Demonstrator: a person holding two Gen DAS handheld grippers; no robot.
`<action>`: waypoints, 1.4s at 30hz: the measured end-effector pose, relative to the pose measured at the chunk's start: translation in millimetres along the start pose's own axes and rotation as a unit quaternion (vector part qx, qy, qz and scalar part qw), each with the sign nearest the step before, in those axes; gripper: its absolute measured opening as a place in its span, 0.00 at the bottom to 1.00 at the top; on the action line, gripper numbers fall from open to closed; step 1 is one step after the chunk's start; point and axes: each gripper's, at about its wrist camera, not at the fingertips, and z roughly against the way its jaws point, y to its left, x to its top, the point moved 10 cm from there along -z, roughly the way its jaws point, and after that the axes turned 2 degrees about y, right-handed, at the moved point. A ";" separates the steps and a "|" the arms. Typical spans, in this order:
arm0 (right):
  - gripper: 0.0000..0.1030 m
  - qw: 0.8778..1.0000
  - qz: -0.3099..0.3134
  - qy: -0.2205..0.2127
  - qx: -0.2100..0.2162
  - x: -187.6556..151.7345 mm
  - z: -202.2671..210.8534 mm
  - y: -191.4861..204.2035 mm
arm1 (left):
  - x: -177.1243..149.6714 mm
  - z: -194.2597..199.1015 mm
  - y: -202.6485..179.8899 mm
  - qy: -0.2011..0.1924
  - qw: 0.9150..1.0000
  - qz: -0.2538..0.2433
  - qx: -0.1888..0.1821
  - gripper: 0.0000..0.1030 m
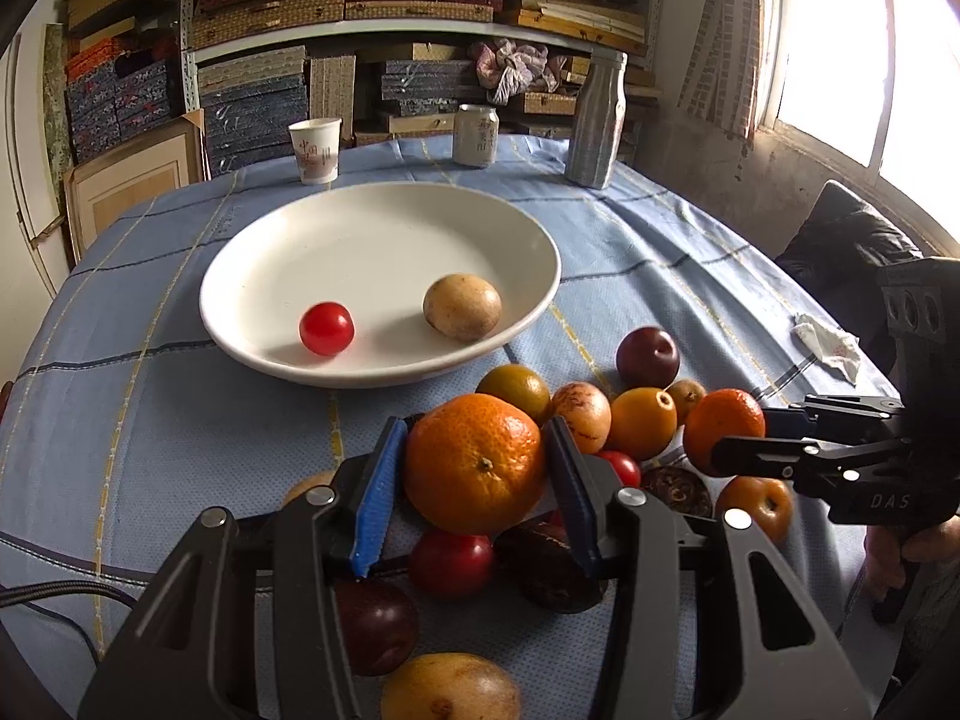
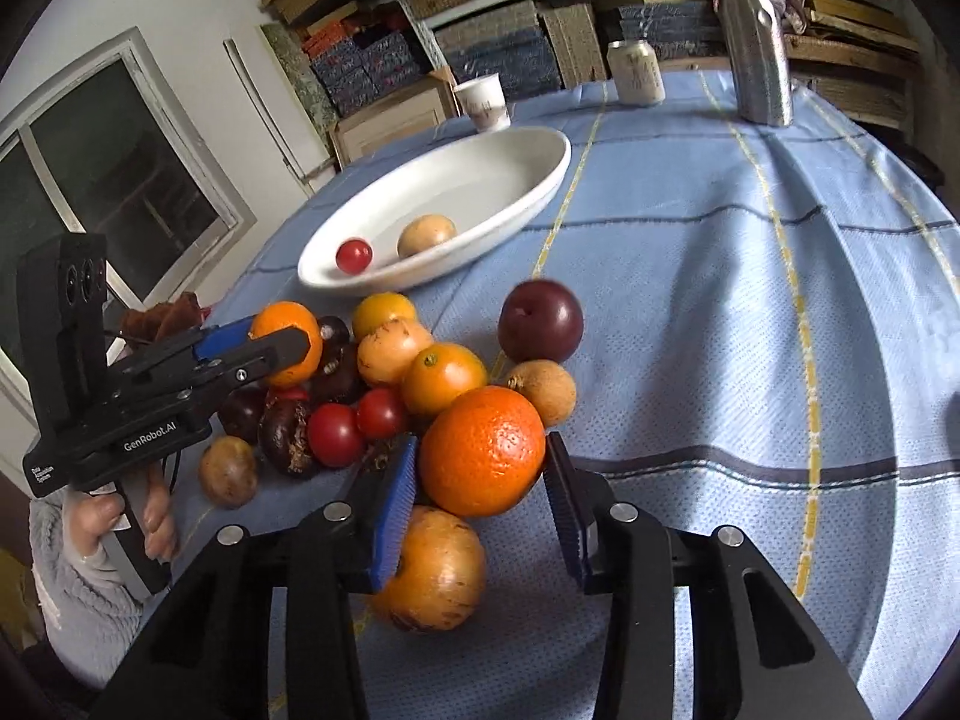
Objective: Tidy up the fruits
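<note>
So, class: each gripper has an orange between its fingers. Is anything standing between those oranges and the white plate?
Nothing tall. The left gripper holds its orange just short of the plate. The right gripper's orange sits behind the fruit pile; lifted, it clears.

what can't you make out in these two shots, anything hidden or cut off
- Left wrist view: dark fruits under the held orange, half hidden by the left gripper.
- Left wrist view: yellow fruit cut off by the bottom edge.
- Right wrist view: paper cup print too blurred to read.
</note>
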 end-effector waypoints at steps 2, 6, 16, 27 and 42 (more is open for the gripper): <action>0.42 1.000 0.000 -0.030 -0.007 10.0 13.1 -1.2 | 8.2 10.0 2.7 -0.013 1.000 0.012 -0.014 0.46; 0.41 0.999 0.012 -0.048 -0.010 47.4 30.0 5.3 | 31.6 21.3 22.0 -0.026 0.999 0.022 -0.004 0.46; 0.41 0.994 0.071 -0.062 -0.047 153.7 -24.4 44.4 | 95.1 -22.5 93.7 -0.015 0.997 0.047 0.063 0.46; 0.43 0.991 0.094 0.021 -0.089 147.4 -122.8 31.7 | 82.6 -86.0 127.0 0.032 0.995 0.081 0.048 0.46; 0.67 0.992 0.086 -0.059 -0.068 162.4 -53.3 46.0 | 85.8 -37.7 125.8 -0.023 0.994 0.086 0.070 0.92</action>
